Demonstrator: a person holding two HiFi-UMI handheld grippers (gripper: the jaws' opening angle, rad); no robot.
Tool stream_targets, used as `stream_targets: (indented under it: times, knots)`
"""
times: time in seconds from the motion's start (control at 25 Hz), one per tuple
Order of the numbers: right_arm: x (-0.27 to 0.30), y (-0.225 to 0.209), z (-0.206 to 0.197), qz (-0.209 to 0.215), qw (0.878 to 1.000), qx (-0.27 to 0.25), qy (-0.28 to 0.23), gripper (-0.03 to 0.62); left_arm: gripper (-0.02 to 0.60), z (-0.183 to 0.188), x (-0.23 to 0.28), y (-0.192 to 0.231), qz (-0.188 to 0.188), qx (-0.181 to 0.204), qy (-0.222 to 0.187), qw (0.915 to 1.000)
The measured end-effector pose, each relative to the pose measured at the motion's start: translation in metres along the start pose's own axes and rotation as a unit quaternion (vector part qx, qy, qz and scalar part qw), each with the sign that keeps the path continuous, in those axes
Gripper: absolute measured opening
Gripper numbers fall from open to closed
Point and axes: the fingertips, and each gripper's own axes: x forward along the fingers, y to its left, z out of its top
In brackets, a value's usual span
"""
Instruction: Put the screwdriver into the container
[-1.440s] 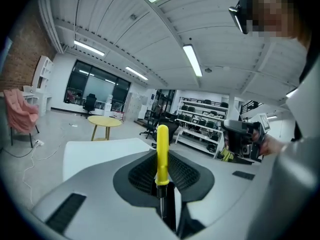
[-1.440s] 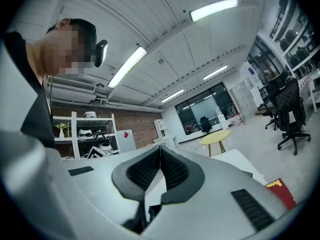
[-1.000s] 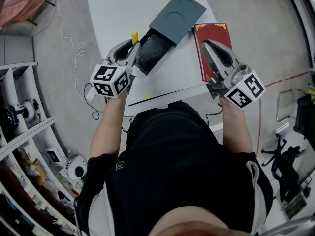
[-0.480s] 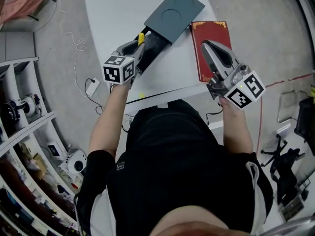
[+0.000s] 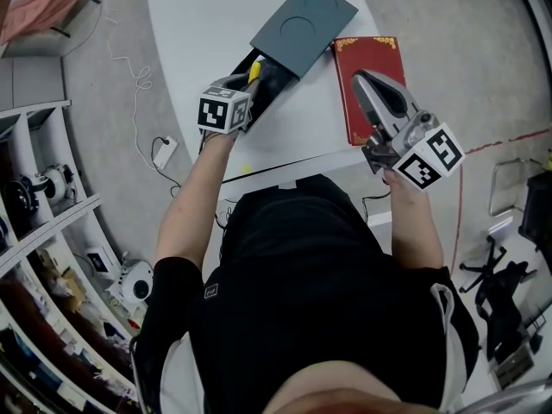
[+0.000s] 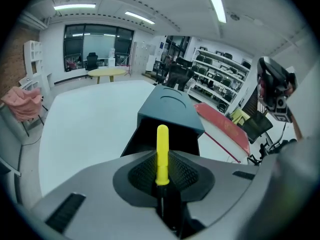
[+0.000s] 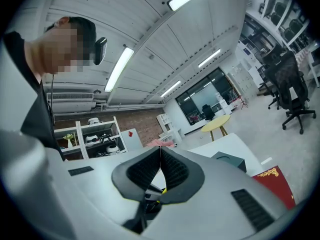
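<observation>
1. Floor left of the table [image 5: 198, 24]: shelving [image 5: 34, 214], a pink cloth [image 5: 34, 3], a loose white cable [image 5: 129, 76].
2. Left gripper [image 6: 161, 176]: jaws clenched on the screwdriver [image 6: 162, 149], dark part between the pads, yellow end poking forward. The forearm reaches out along the table's left edge.
3. Container [image 5: 304, 26]: grey-blue sleeve lying diagonally mid-table, its black drawer [image 5: 269, 89] sticking out toward the near left corner. The screwdriver's yellow end is at the drawer's left rim, with nothing in between.
4. Red book [image 5: 371, 67]: flat along the right edge, just beside the container.
5. Right gripper [image 7: 160, 156]: jaws pressed together, empty, held over the book's near end with the arm tucked in.
</observation>
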Motion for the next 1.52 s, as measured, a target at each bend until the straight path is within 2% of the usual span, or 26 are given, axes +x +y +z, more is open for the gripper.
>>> stream_targets:
  times: [0.32,0.48,0.64,0.92,1.04,1.16,1.36,1.52]
  knots:
    - [0.002,-0.002,0.006,0.007,1.0,-0.002,-0.001,0.03,0.078,-0.01,0.019,0.0,0.005,0.011,0.039,0.9992]
    - [0.006,-0.004,0.006,0.014,1.0,-0.002,0.004,0.03,0.078,-0.012,0.023,0.004,0.021,0.013,0.058,0.998]
    - [0.01,-0.002,0.002,0.024,1.0,0.0,0.01,0.031,0.081,-0.016,0.029,0.006,0.031,0.031,0.076,0.9962]
    - [0.008,-0.004,-0.005,0.038,0.999,0.005,0.019,0.031,0.116,-0.013,0.031,0.006,0.046,0.054,0.073,0.9948]
    - [0.004,-0.005,-0.005,0.04,0.999,0.003,0.015,0.03,0.117,-0.001,0.023,0.003,0.055,0.061,0.038,0.9959]
    - [-0.001,-0.002,-0.002,0.04,0.999,-0.005,0.011,0.03,0.115,0.022,-0.001,-0.005,0.069,0.074,-0.029,0.9944]
    - [0.004,0.016,0.007,0.038,0.999,-0.024,0.005,0.031,0.098,0.056,-0.07,-0.019,0.08,0.08,-0.139,0.9838]
    - [0.022,0.054,0.007,0.053,0.997,-0.046,0.011,0.03,0.092,0.059,-0.125,-0.02,0.069,0.072,-0.199,0.975]
